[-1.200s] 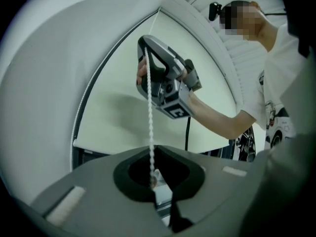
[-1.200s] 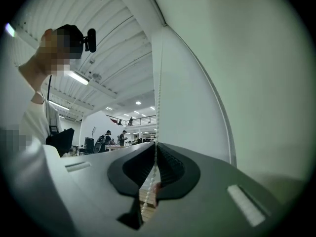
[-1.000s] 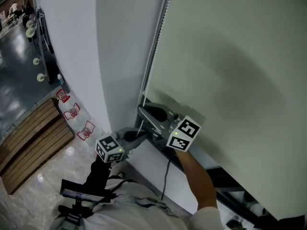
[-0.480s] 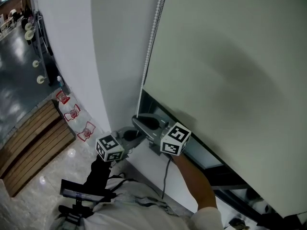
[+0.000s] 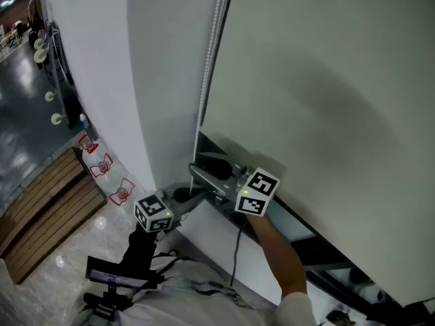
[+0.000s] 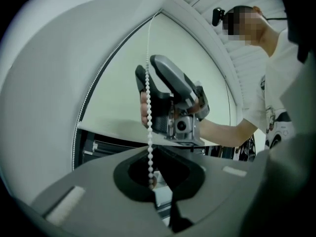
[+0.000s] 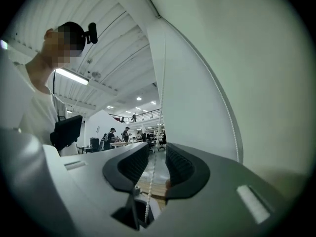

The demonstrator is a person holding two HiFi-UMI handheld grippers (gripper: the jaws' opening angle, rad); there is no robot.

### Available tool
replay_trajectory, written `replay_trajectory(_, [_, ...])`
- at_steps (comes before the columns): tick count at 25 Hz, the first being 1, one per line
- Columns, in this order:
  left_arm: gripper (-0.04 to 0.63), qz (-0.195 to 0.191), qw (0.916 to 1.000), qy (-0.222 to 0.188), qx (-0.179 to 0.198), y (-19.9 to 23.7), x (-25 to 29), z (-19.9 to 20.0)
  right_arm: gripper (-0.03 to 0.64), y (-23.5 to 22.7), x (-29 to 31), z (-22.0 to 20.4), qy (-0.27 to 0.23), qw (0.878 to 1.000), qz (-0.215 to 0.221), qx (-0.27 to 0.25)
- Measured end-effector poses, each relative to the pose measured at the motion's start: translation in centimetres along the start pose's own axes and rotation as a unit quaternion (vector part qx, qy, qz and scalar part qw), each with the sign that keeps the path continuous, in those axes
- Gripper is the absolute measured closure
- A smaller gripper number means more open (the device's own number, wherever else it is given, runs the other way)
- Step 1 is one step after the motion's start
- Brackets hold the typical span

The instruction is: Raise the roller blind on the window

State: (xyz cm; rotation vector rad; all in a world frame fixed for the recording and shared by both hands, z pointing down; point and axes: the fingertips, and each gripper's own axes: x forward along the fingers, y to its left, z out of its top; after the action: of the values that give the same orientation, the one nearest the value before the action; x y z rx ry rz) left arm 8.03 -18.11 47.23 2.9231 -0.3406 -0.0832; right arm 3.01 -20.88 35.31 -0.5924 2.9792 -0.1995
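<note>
Narrow corner between white wall [image 5: 102, 80] and roller blind [image 5: 326, 80]. Free room only to the left, toward the wall, and under the blind's bottom edge [image 5: 221, 145], with a dark strip of window [image 5: 316, 250] uncovered there. Bead chain [image 6: 148, 98] hanging straight down along the blind's left edge, long axis vertical. Left tool [image 6: 152, 185] closed on the chain's lower part. Right tool [image 7: 157, 168] higher on the same chain, jaws just opening, now apart, chain loose between them.
</note>
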Motion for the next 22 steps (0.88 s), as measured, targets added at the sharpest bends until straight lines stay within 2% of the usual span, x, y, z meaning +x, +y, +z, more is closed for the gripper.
replay_trajectory(10, [0.597,0.002,1.0000,0.000,0.001,0.1,0.0,-0.1,0.517,-0.6,1.8,10.1,-0.053,0.997,0.019,-0.056])
replay_trajectory(22, [0.597,0.000,1.0000,-0.002,0.001,0.1,0.2,-0.1,0.525,0.2,2.7,21.5,-0.117,0.987,0.040,-0.107])
